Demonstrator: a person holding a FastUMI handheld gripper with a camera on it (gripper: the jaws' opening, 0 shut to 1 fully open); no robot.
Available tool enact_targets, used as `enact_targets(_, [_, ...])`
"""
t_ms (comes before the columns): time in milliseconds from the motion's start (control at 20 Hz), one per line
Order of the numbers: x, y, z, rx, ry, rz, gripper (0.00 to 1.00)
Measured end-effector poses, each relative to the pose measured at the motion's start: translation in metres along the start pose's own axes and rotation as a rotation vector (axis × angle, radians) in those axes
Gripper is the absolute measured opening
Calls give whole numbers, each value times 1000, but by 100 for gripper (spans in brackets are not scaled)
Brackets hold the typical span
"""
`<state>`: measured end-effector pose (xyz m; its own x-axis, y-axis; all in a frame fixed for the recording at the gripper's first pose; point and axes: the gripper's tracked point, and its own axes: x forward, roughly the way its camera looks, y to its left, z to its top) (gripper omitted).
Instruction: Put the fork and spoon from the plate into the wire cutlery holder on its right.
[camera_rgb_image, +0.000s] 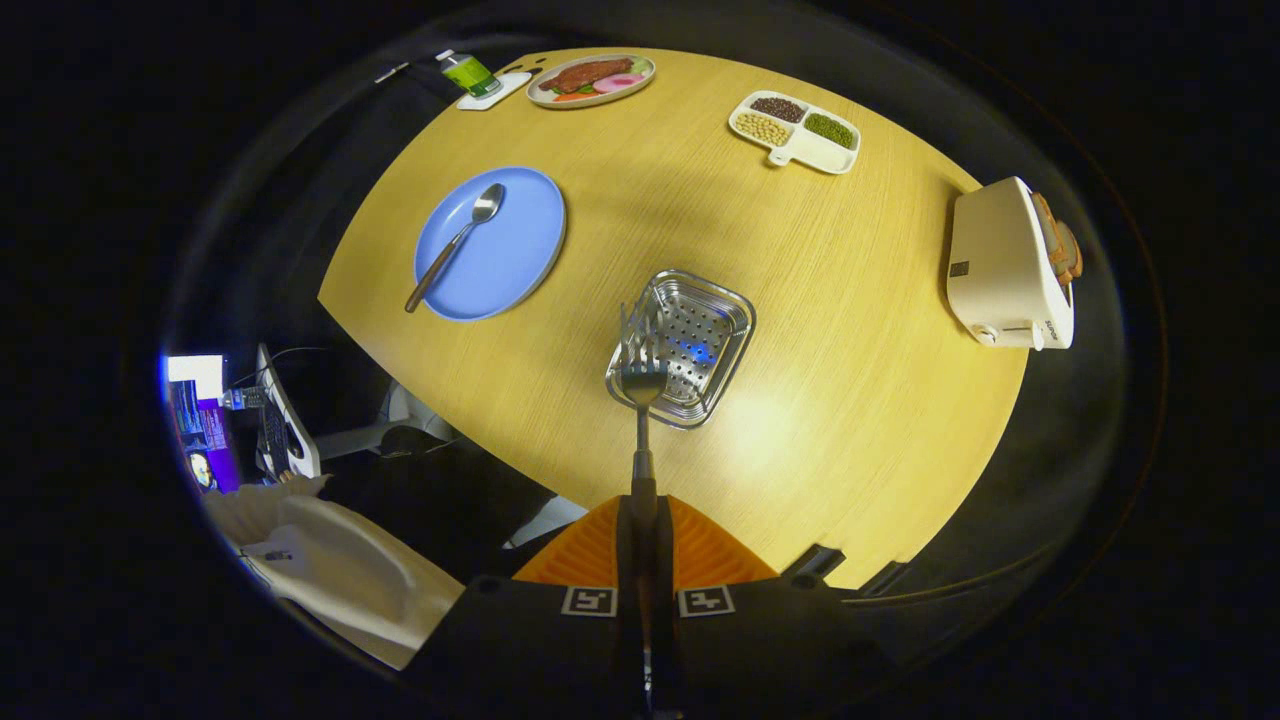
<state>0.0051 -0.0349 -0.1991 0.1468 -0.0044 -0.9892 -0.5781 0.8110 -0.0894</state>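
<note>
My gripper (642, 535) is shut on the handle of a fork (642, 375), which sticks straight out ahead of the fingers. Its tines hang over the near left part of the perforated metal cutlery holder (715, 310) on the wooden table. I look down on the holder from well above. To the holder's left lies a blue plate (525, 255) with a spoon (455, 245) on it, the bowl pointing away and the dark handle reaching over the plate's near rim.
A white toaster (1005, 270) with bread stands at the table's right edge. At the far side are a divided dish of beans (797, 130), a plate of food (592, 78) and a small bottle (468, 72). A person's pale sleeve (330, 570) is below left.
</note>
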Motion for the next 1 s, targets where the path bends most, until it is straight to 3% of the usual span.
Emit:
enact_targets(700, [32, -25, 18, -111, 282, -32, 11])
enact_targets(1000, [21, -25, 24, -69, 314, -8, 11])
